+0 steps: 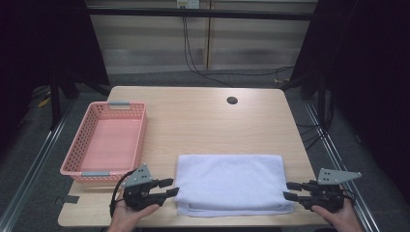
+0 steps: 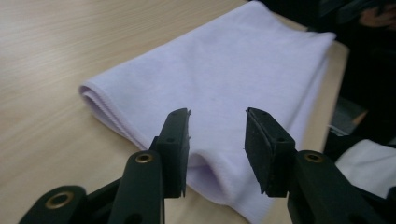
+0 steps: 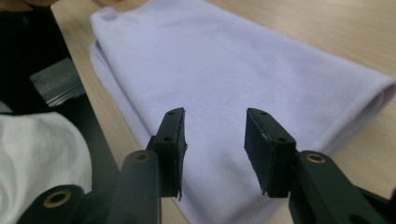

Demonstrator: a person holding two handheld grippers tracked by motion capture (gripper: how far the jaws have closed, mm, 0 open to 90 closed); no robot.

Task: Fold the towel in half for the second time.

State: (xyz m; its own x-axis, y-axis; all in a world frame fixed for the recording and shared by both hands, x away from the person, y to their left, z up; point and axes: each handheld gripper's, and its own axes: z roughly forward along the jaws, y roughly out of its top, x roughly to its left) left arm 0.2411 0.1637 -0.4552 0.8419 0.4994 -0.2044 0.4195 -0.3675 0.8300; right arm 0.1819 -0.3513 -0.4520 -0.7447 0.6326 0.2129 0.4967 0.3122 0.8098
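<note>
From above the near edge, we look forward and down over the whole counter to the far wall. Our two other cameras ride low and close — each sighting along its own tool across the folded towel from an opposite end. All three views share that towel — its surface seen lengthwise in both close ones.

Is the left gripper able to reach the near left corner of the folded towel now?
Probably yes: the left gripper is open at the towel edge, and nothing lies between them.
</note>
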